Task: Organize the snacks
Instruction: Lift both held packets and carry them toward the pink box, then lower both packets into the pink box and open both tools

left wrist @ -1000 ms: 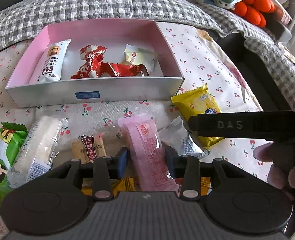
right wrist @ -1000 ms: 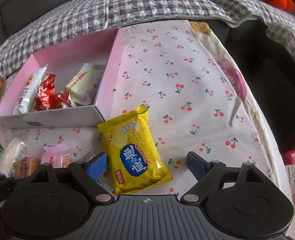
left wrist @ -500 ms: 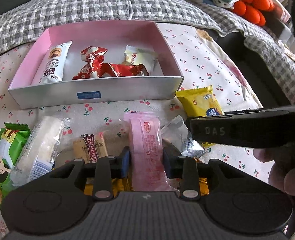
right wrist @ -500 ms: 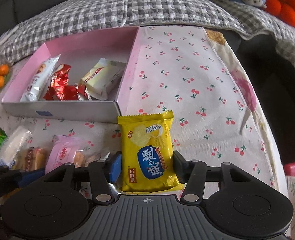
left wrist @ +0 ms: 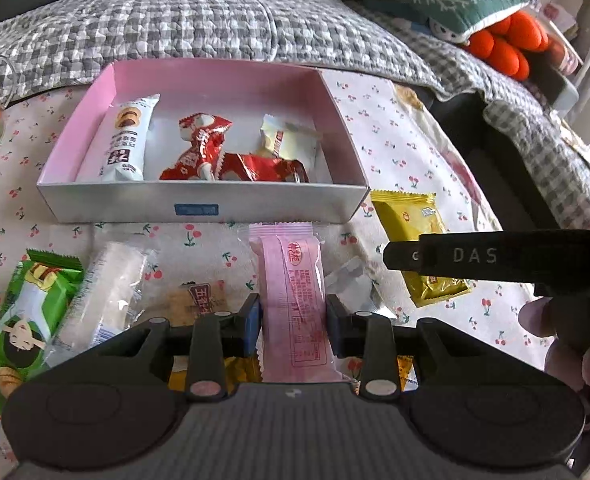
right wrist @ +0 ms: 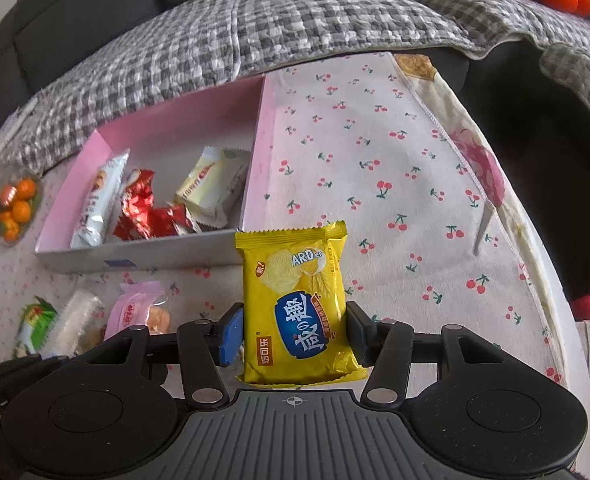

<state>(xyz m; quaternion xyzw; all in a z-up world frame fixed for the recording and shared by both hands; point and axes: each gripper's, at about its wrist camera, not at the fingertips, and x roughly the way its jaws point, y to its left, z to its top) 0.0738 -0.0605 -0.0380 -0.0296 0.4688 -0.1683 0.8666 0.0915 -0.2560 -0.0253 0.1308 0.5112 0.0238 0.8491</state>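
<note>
- The cherry-print cloth-covered table is carrying everything; the loose snacks are lying along its near edge, within my reach.
- The shallow pink-lined cardboard box is sitting just beyond them, already holding a white biscuit bar, red wrappers and a cream packet, so I judge it the collecting place.
- My right gripper is pinching the yellow cracker packet by its sides, so it is pointing toward the box's near corner.
- My left gripper is clamping the long pink wafer bar across its width, its far end nearly reaching the box front.
</note>
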